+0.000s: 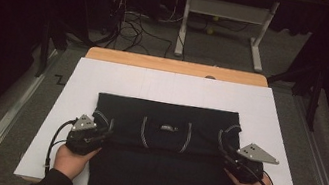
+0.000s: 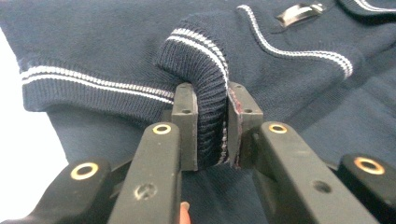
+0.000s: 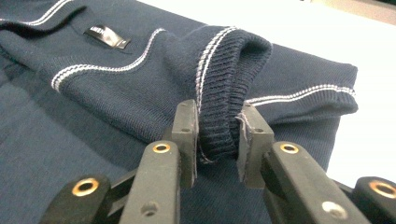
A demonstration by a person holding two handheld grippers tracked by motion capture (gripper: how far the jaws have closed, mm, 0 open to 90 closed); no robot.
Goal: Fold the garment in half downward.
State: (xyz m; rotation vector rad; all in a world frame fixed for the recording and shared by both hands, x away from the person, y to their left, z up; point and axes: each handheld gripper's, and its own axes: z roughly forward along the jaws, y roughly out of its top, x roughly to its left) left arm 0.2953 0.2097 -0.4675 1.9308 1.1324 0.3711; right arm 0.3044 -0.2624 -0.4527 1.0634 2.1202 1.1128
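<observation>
Dark navy knit sweater (image 1: 161, 163) with white stripes lies folded on white-covered tabletop (image 1: 104, 77). Left gripper (image 1: 102, 123) pinches ribbed hem at sweater's left edge; right gripper (image 1: 226, 142) pinches ribbed hem at right edge.

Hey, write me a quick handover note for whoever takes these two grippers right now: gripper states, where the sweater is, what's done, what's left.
Left gripper: shut on the ribbed hem of the navy sweater at its left edge.
Right gripper: shut on the same hem at the right edge.
Sweater: lies on the white sheet, collar label showing at the middle.
Done: the far part appears folded toward the person, hem pinched on both sides.
Left: probably finish laying the fold flat, release both sides, then smooth it.
</observation>
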